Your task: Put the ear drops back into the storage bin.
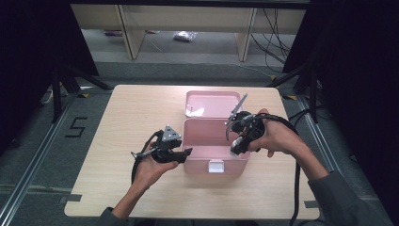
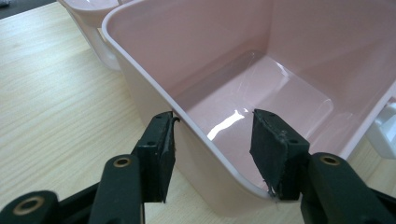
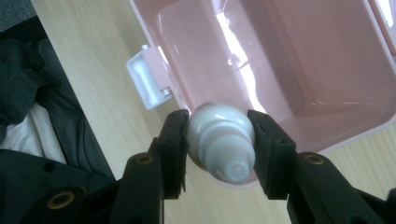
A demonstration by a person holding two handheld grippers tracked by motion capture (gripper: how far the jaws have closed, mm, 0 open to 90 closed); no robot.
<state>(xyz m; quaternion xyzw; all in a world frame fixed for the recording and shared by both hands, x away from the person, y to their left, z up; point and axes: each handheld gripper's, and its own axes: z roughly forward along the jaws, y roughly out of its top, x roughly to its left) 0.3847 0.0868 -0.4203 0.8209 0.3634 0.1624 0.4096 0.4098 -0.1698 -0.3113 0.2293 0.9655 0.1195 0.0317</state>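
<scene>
The right gripper (image 3: 218,144) is pinching a small white bottle (image 3: 222,142) between its two black pads, jaws part-way closed on the bottle's sides, cap end pointing back toward the camera in the right gripper view. In the high view, this gripper (image 1: 235,149) is hanging over the near right corner of the pink box (image 1: 214,136), at about 3 o'clock from the box's centre, with the bottle over the rim. The left gripper (image 2: 212,144) is straddling the box's left wall (image 2: 154,102), one pad outside, one inside; the outer pad is touching the rim, and the inner pad is standing clear of the wall. In the high view it (image 1: 184,153) is sitting at 9 o'clock of the box. The box is standing open near the table's (image 1: 136,113) centre, its lid (image 1: 211,103) lying back at 12 o'clock, its white latch (image 1: 216,165) at 6 o'clock.
</scene>
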